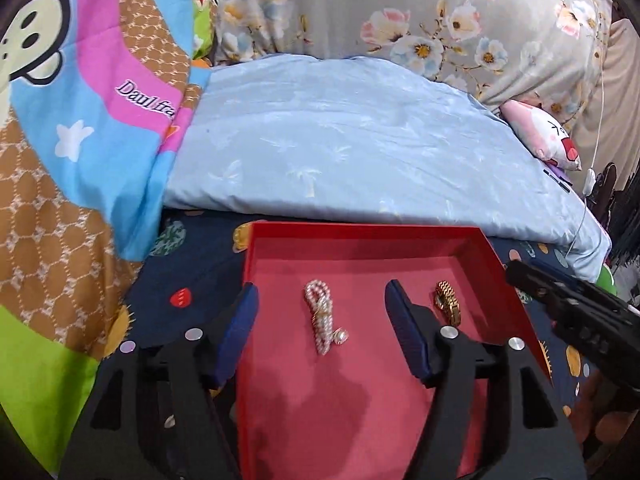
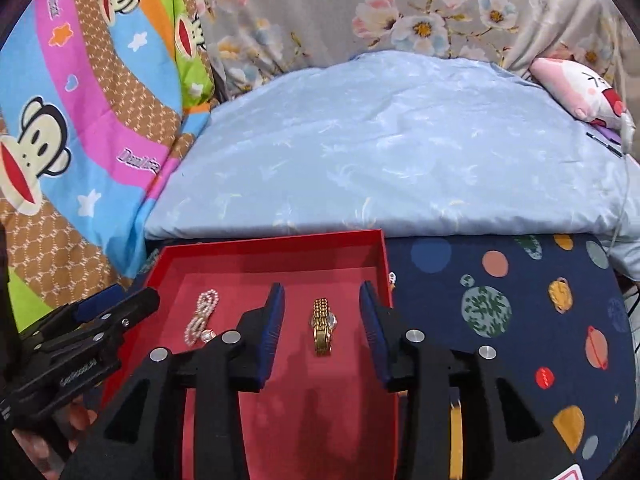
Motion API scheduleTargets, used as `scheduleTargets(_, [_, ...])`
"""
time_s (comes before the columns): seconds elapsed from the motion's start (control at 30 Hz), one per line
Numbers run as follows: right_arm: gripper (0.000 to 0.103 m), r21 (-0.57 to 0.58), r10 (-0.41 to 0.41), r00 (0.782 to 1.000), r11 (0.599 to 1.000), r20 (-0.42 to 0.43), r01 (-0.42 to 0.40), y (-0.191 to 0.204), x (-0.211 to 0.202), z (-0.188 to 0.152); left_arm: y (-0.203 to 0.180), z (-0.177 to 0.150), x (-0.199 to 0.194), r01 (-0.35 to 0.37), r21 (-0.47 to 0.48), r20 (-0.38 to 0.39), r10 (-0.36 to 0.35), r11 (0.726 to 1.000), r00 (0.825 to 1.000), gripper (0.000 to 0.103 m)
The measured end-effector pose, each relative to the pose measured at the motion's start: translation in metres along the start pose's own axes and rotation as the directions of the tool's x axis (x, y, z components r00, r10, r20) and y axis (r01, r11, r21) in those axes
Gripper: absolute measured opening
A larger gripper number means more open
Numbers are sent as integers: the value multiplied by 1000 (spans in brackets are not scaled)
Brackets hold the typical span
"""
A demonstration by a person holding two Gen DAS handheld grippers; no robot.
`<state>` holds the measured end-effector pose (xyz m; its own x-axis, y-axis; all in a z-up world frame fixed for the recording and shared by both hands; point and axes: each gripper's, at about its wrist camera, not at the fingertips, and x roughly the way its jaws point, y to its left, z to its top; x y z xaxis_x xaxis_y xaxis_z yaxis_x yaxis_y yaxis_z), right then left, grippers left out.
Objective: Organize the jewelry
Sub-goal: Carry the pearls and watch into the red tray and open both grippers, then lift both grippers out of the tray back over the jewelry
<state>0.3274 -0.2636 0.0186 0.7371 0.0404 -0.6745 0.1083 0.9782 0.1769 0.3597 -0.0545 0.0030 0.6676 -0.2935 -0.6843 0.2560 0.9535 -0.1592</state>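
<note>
Left wrist view: the left hand-held gripper hangs over a red tray that sits on a dark blue bedsheet printed with planets. Its blue-padded jaws stand wide apart and hold nothing. A pearl strand, folded into a loose bundle, lies flat on the tray floor in the gap between them, touching neither pad. A gold watch lies on the tray floor just beyond the right-side finger, near the tray's right wall. The right hand-held gripper enters from the right edge, above the tray's right rim. Behind the tray lies a pale blue quilt, with a cartoon blanket at the left, a floral cover at the back and a pink plush toy at the right. Right wrist view: the right hand-held gripper is also poised over the tray, jaws parted and empty. The watch lies lengthwise on the tray floor between the two pads, clear of both. The pearl strand lies to the left of the watch, well apart from it, on the same floor. The left hand-held gripper shows at the left edge above the tray's left rim, with fingertips of the hand holding it visible at the lower left. The planet bedsheet spreads out to the right of the tray, and the quilt lies behind it.
</note>
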Motion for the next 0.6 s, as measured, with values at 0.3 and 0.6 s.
scheduleTargets(0.3, [43, -6, 23, 999, 1000, 29, -23, 14, -92, -76, 5, -58, -78, -40, 38, 11, 39, 998, 999, 63])
scheduleTargets(0.6, [43, 30, 45, 996, 999, -82, -43, 21, -139, -177, 13, -153, -130, -97, 25, -63, 98, 995, 993, 63])
